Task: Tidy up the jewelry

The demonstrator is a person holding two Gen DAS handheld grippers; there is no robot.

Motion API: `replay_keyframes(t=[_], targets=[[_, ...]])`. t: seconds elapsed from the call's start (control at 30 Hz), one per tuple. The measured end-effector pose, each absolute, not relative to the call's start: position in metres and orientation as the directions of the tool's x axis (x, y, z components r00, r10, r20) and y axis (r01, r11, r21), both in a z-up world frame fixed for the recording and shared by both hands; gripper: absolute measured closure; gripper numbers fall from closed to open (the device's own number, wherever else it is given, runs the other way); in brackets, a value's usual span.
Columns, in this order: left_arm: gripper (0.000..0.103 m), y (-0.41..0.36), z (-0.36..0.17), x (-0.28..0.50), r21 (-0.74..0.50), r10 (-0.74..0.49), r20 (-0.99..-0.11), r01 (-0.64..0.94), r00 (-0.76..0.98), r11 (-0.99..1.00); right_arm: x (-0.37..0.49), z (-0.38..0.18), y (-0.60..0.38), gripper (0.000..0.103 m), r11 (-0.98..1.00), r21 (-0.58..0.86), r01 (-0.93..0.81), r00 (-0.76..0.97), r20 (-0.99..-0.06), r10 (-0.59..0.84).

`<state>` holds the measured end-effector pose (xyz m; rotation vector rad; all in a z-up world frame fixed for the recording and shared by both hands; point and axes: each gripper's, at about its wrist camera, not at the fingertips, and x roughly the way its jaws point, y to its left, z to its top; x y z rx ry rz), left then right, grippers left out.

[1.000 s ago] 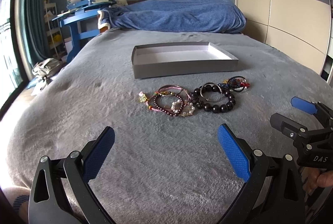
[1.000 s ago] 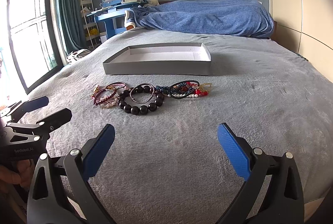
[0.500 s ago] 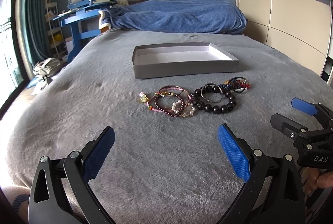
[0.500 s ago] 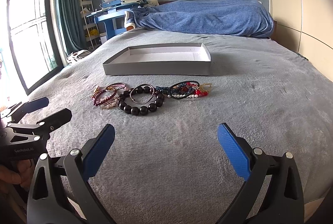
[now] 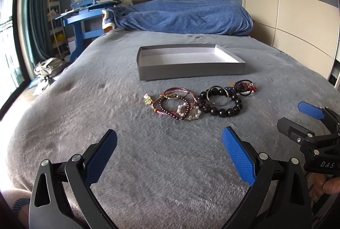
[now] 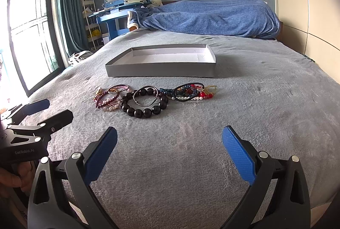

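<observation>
Several bracelets lie in a row on the grey bed cover: a black bead bracelet [image 5: 221,104] [image 6: 144,104] in the middle, purple and pearl strands [image 5: 176,104] [image 6: 108,98] to its left, a colourful beaded bunch [image 5: 243,87] [image 6: 192,91] to its right. Behind them stands a shallow grey box [image 5: 191,70] [image 6: 161,70], nothing in it. My left gripper [image 5: 170,149] is open, well short of the jewelry, nothing between its fingers. Held the same way, my right gripper [image 6: 170,149] is open too, and it shows at the right edge of the left wrist view [image 5: 297,120].
A rumpled blue blanket [image 5: 182,16] lies across the head of the bed. A blue desk [image 5: 85,18] with books stands at the far left, a window [image 6: 27,33] beside it, a cream wardrobe [image 5: 297,5] along the right. A hand [image 6: 10,180] holds the left gripper's handle.
Both grippers have eased slightly toward the jewelry and stay open. The bracelets and the box have not moved.
</observation>
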<state>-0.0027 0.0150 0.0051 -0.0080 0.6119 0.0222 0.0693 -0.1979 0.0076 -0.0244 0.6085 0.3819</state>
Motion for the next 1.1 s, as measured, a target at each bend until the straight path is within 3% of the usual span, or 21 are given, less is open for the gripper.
replay_keyframes(t=[1.1], targets=[[0.005, 0.0136, -0.0029, 0.0049, -0.003, 0.023, -0.591, -0.031, 0.806, 1.0, 0.0703, 0.0046, -0.1943, 0.005, 0.93, 0.089, -0.357, 0.749, -0.568, 0.342]])
